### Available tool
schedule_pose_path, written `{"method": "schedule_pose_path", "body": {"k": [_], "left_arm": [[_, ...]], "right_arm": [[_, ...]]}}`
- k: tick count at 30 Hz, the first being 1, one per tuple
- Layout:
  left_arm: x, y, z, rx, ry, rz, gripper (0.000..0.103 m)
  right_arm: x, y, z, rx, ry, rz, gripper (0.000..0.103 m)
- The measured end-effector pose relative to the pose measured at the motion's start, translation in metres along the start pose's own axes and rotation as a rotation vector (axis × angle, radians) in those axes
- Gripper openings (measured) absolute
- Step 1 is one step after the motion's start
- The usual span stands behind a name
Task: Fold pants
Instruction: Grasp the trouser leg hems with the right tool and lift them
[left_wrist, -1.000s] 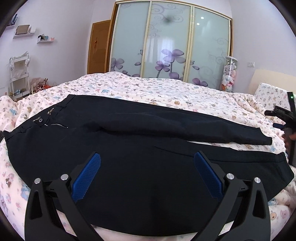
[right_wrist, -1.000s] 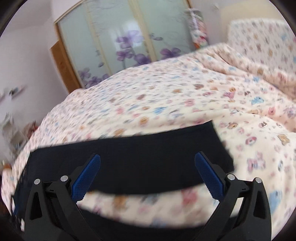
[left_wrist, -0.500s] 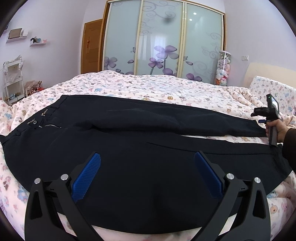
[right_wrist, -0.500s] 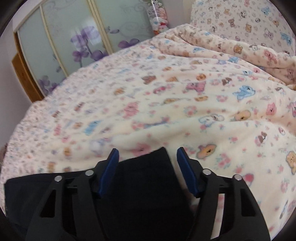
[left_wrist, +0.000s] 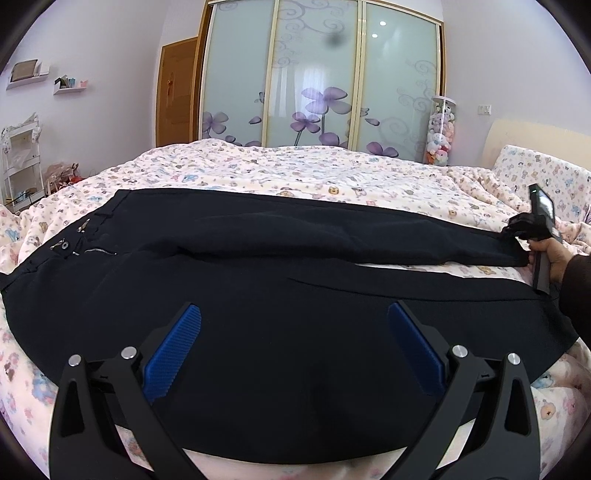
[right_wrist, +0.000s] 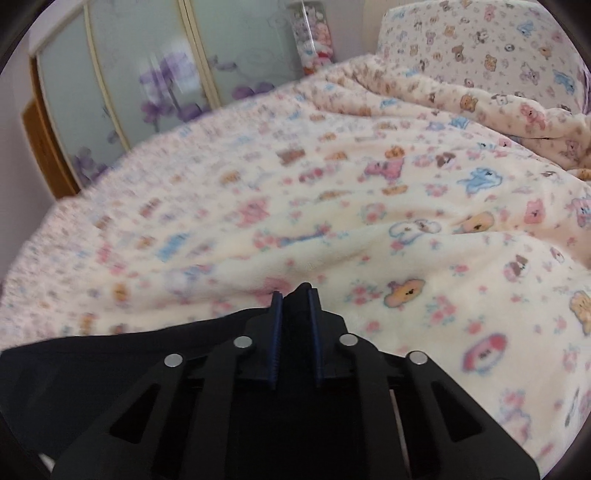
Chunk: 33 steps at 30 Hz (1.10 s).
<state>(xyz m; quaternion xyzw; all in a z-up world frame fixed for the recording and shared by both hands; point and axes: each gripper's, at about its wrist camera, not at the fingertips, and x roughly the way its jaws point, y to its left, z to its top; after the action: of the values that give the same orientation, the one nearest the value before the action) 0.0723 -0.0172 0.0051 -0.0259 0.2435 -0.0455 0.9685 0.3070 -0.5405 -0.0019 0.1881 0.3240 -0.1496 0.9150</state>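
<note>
Black pants (left_wrist: 280, 295) lie spread across the bed, waist with zipper and button at the left, both legs running to the right. My left gripper (left_wrist: 293, 343) is open and hovers over the near leg, holding nothing. My right gripper (right_wrist: 295, 299) is shut on the hem of the far pant leg (right_wrist: 300, 291); the black cloth trails off to the left below it. In the left wrist view the right gripper (left_wrist: 515, 232) sits at the far leg's end, held by a hand.
The bed has a cream blanket with cartoon animals (right_wrist: 369, 203). A matching pillow (right_wrist: 480, 48) lies at the far right. A sliding wardrobe with purple flowers (left_wrist: 317, 81) stands behind the bed, a shelf rack (left_wrist: 20, 162) at the left wall.
My right gripper has moved onto the far leg's hem and closed on it. My left gripper stays open over the near leg.
</note>
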Motion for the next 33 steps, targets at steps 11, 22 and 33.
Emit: {"method": "schedule_pose_path", "body": {"k": [11, 22, 33], "left_arm": [[-0.011, 0.009, 0.005, -0.056, -0.069, -0.003, 0.101], [-0.027, 0.015, 0.009, -0.085, -0.182, 0.028, 0.101], [-0.024, 0.016, 0.010, -0.088, -0.151, 0.025, 0.101]], "right_arm": [[-0.183, -0.016, -0.061, -0.008, -0.179, 0.344, 0.010], [-0.218, -0.047, -0.194, 0.005, 0.106, 0.182, 0.011], [-0.254, -0.069, -0.196, 0.434, 0.199, 0.336, 0.037]]}}
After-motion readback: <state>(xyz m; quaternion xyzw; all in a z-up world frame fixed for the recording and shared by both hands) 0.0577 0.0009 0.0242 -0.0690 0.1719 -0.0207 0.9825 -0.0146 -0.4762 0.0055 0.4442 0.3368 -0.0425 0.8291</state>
